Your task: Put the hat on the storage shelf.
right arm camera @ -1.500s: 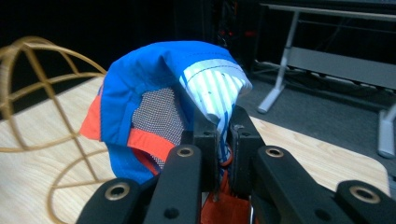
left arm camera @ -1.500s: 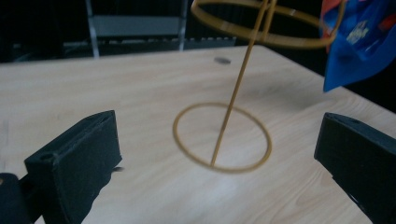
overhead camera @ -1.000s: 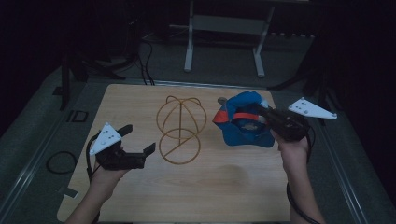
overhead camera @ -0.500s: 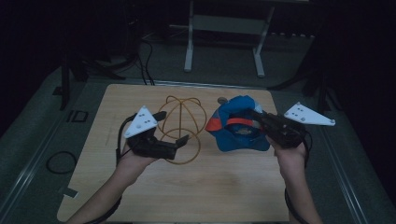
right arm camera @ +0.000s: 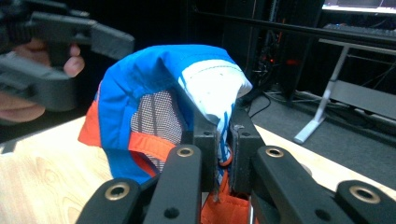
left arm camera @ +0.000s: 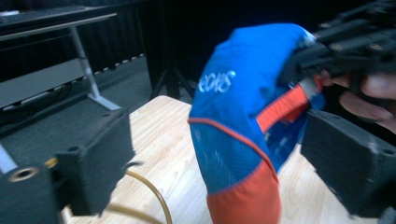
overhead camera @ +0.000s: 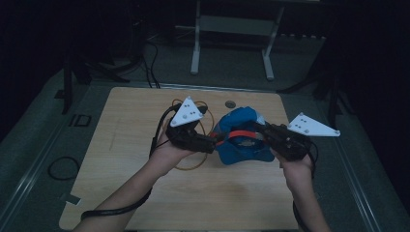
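Note:
A blue cap (overhead camera: 240, 143) with orange trim and a white patch hangs just above the wooden table (overhead camera: 121, 159). My right gripper (overhead camera: 259, 133) is shut on its rim from the right; in the right gripper view the jaws (right arm camera: 223, 135) pinch the white and blue fabric (right arm camera: 140, 84). My left gripper (overhead camera: 212, 143) is open at the cap's left side. In the left gripper view, the cap (left arm camera: 233, 116) sits between the wide-apart jaws without touching them. Behind and under the left hand stands a gold wire stand (overhead camera: 193, 165).
A small round hole (overhead camera: 230, 104) sits near the table's far edge. A white desk frame (overhead camera: 232, 43) stands on the floor beyond the table. A loop of cable (overhead camera: 62, 167) lies on the floor at the left. The left gripper's cable trails along the forearm.
My left gripper has travelled right from the table's left side, past the wire stand, to the cap. The right gripper and cap have shifted slightly left.

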Motion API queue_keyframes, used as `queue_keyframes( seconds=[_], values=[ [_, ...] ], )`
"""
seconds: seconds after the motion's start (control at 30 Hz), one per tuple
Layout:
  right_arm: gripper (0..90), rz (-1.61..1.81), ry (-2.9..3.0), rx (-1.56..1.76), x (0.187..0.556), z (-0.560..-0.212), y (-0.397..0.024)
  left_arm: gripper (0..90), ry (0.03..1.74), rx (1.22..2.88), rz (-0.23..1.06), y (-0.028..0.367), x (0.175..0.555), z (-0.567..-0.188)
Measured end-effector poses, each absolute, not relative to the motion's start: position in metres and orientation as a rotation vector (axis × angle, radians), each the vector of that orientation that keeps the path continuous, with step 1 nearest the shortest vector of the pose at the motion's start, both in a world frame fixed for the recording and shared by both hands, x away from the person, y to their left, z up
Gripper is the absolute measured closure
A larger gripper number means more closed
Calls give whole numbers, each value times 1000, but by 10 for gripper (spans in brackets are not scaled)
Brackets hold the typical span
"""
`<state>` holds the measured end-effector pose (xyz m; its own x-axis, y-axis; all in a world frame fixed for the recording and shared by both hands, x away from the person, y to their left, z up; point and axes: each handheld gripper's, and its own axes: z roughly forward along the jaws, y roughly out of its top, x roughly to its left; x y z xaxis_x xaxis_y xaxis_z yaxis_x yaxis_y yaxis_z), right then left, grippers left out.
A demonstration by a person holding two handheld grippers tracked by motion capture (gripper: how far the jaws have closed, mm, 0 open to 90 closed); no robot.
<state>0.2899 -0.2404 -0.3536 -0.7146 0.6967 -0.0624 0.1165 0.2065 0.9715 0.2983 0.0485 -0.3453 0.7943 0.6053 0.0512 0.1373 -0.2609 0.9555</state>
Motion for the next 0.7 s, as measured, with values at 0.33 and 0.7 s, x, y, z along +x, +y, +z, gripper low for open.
queue_keyframes(
  seconds=[0.33, 0.7],
  values=[
    [842, 1557, 1992, 720, 282, -351, -238, 284, 598, 1908, 483, 22, 305, -342],
    [842, 1557, 1991, 687, 272, -350, -236, 731, 569, 1952, 468, 1, 307, -342]
  ],
)
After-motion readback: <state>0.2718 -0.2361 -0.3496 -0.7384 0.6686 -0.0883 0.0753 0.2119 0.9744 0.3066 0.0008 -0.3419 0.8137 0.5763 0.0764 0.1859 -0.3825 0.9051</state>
